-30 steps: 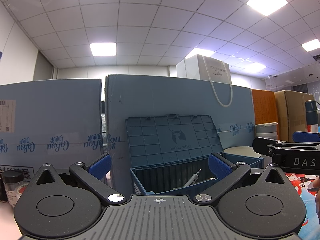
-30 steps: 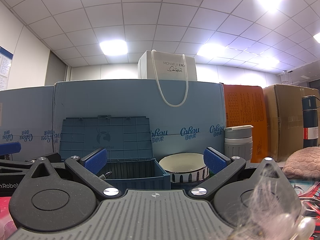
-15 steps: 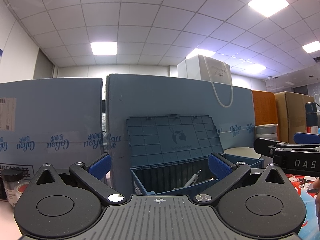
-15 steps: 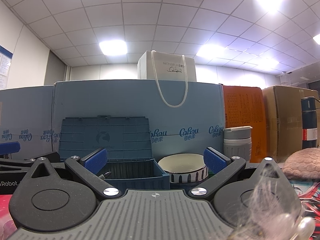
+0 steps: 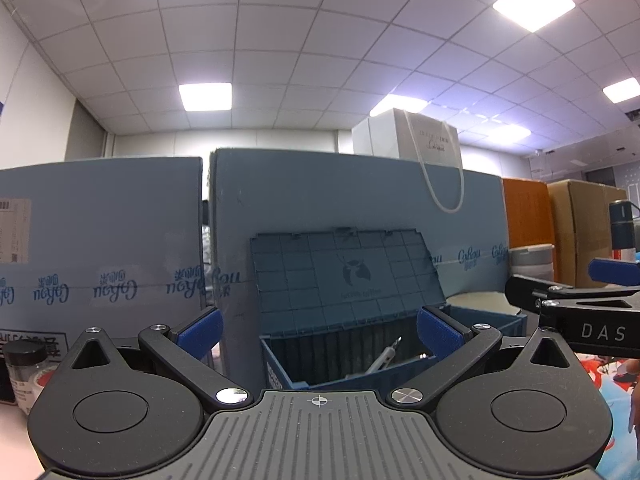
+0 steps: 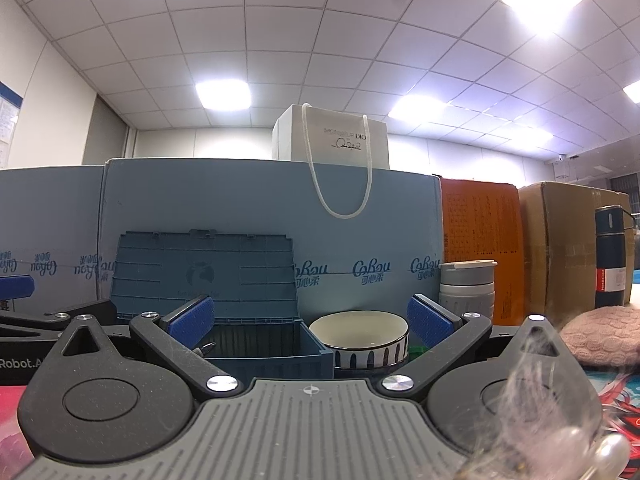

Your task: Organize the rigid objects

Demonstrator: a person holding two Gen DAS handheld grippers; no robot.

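A blue storage box (image 5: 360, 364) stands straight ahead with its lid (image 5: 344, 276) raised against the cartons; a slim metal tool (image 5: 384, 360) leans inside. My left gripper (image 5: 318, 330) is open just in front of the box, nothing between its blue pads. In the right wrist view the same box (image 6: 264, 344) sits left of a white bowl (image 6: 360, 336) with dark stripes. My right gripper (image 6: 310, 316) is open and empty, facing the box and bowl. Its fingers (image 5: 576, 304) show at the right of the left wrist view.
Tall blue cartons (image 6: 240, 216) wall off the back, with a white gift bag (image 6: 332, 140) on top. A grey-white lidded cup (image 6: 466, 292), an orange box (image 6: 480, 240), a brown carton (image 6: 568, 248), a dark flask (image 6: 612, 256) and pink cloth (image 6: 600, 332) lie right. A black-capped jar (image 5: 26, 368) stands left.
Both views are almost unchanged; the cameras have drifted only slightly, and both grippers remain open.
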